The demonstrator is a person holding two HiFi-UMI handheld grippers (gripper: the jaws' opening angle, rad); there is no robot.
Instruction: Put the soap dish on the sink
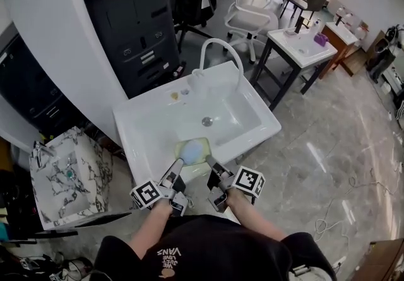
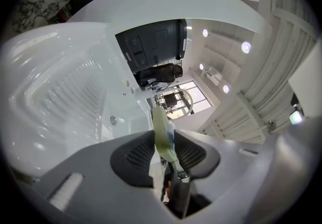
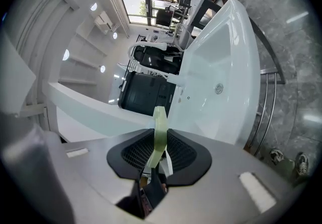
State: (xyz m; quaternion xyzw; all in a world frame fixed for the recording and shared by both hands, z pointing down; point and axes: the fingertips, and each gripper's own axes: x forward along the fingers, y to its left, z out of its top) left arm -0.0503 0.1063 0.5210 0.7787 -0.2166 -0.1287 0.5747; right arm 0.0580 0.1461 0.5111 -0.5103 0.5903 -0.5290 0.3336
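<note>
Dish: pale green shallow soap dish, about flat, open face up, at the front edge of the glossy white ceramic sink, on the person's side. Touching the rim or just above it: can't tell.
Axis: wider span runs side to side along the sink's front edge, one end toward each gripper. Both gripper views show it edge-on, as a thin green strip.
Left hand-held gripper: pads pinching the dish's left edge, pointing about level.
Right hand-held gripper: pads pinching the dish's right edge, tipped slightly down.
Edges: the dish sits where front rim meets bowl. The sink's front edge is just beside both grippers.
Open room: the bowl beyond the dish is bare down to the round metal drain. There's a wide flat deck on the sink's left. The white arched faucet stands at the back, well apart from the dish, w/ two small bits (one yellowish, one pale) by its base.
Surface: smooth, shiny white, sloping in toward the drain.
Room: grey polished stone-look floor. A dark grey cabinet w/ drawers stands behind the sink and a marble-pattern basin to its left. A second white sink on a black frame stands to the right, w/ office chairs further back.
</note>
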